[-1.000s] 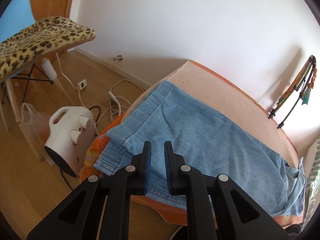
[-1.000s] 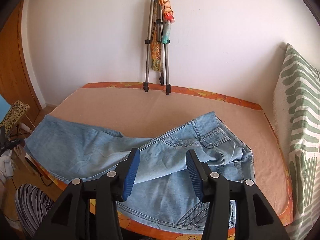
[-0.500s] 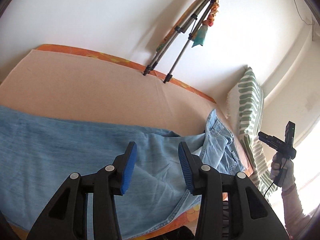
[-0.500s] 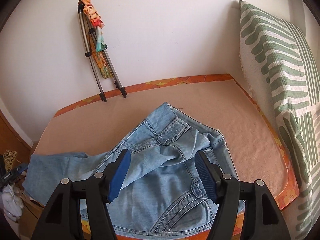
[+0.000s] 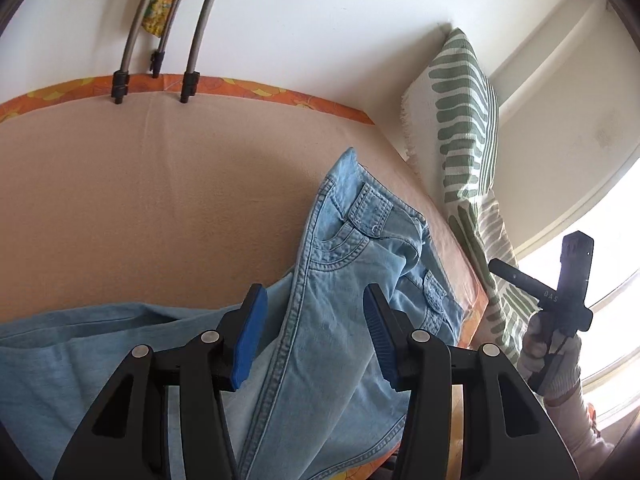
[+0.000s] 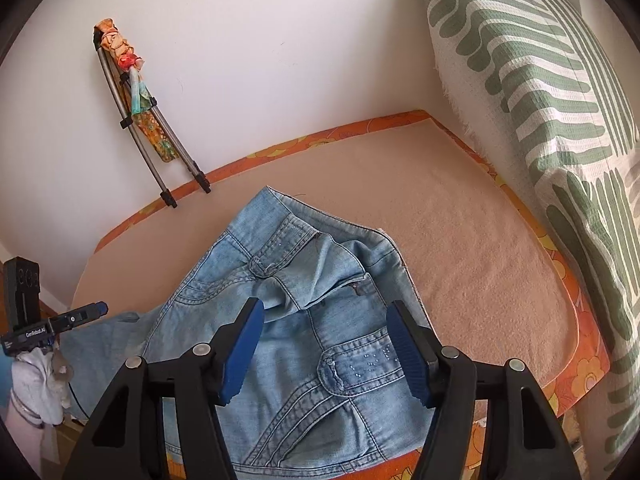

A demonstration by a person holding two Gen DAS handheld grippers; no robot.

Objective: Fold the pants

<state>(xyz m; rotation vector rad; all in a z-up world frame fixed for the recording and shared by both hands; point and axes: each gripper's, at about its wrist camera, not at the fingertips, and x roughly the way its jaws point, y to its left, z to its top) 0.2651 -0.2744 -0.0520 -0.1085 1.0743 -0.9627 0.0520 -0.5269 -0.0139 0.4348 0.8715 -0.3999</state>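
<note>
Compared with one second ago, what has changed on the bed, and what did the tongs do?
The left tongs swung from the leg end of the jeans to the waist end; their jaws have just been opening, nothing gripped. The right tongs came closer above the waistband, jaws open, holding nothing. The jeans stay crumpled at the waist on the bed; tripod and pillow stayed put.

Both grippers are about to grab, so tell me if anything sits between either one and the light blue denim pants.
Nothing visible does. The left gripper and right gripper both have open jaws above the light blue denim pants, whose crumpled waist lies uncovered on the peach-coloured bed cover.
</note>
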